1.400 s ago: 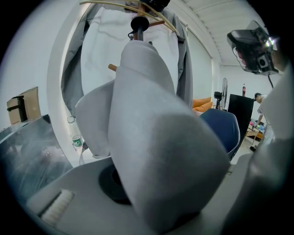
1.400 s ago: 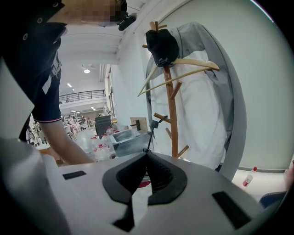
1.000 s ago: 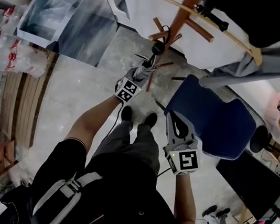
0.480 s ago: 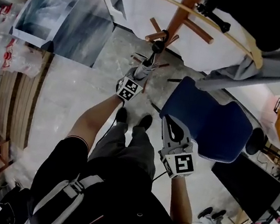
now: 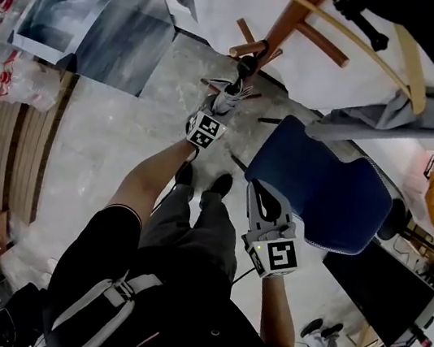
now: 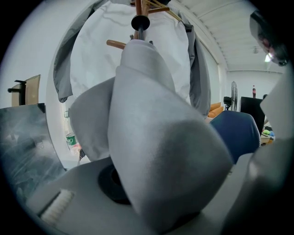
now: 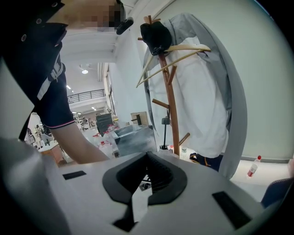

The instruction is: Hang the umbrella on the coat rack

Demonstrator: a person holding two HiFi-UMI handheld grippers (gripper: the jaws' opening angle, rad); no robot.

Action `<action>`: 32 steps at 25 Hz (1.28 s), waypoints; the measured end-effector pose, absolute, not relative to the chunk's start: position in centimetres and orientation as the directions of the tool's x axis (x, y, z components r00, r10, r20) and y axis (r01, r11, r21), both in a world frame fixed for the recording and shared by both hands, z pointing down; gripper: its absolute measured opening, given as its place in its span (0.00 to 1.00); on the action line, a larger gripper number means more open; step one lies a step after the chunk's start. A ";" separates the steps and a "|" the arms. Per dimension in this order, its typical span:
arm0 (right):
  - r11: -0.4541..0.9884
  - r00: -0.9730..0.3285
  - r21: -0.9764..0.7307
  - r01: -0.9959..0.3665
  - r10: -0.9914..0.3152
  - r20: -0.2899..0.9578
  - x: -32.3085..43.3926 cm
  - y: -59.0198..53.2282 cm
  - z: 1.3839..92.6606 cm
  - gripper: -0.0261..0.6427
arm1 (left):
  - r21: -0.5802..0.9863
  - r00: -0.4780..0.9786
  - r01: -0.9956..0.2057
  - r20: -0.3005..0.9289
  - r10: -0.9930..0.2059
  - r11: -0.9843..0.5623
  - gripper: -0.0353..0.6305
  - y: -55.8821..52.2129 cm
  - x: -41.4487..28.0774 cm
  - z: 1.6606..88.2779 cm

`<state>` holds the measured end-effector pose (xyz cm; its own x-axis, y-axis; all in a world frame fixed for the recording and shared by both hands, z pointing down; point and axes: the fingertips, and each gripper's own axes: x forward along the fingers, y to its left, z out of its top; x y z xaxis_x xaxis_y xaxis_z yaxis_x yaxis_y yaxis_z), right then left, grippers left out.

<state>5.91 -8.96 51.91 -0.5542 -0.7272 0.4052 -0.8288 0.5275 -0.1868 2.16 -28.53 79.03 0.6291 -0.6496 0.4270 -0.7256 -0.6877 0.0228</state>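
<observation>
1. Umbrella (image 6: 156, 151), folded and grey, sits clamped in the left gripper (image 5: 217, 111), its top end close to a peg of the wooden rack (image 5: 298, 9).
2. Right gripper (image 5: 263, 205) is clenched on nothing, beside the blue chair (image 5: 322, 186).

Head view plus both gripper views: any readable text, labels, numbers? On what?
No readable words or numbers in any view.
Left gripper, right gripper: cube faces carry square black-and-white markers, no letters.
Floor bottles: red labels, too small to read.
Green-labelled bottle: print blurred.
</observation>
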 end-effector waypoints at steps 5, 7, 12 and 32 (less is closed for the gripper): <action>0.526 -0.553 -0.186 -0.830 -0.734 0.394 5.9 -8.9 52.2 0.04 | 0.037 0.627 -0.739 0.402 -0.667 -0.673 0.21 -29.6 3.0 79.4; 0.524 -0.553 -0.188 -0.831 -0.741 0.381 5.9 -9.0 52.3 0.04 | 0.039 0.629 -0.740 0.391 -0.672 -0.671 0.21 -30.1 3.3 79.4; 0.530 -0.553 -0.174 -0.830 -0.744 0.375 5.8 -9.4 52.5 0.04 | 0.030 0.635 -0.737 0.371 -0.677 -0.675 0.21 -30.4 3.6 79.4; 0.523 -0.525 -0.112 -0.845 -0.772 0.360 5.5 -11.4 54.0 0.04 | 0.043 0.637 -0.741 0.360 -0.681 -0.671 0.31 -31.3 3.1 78.8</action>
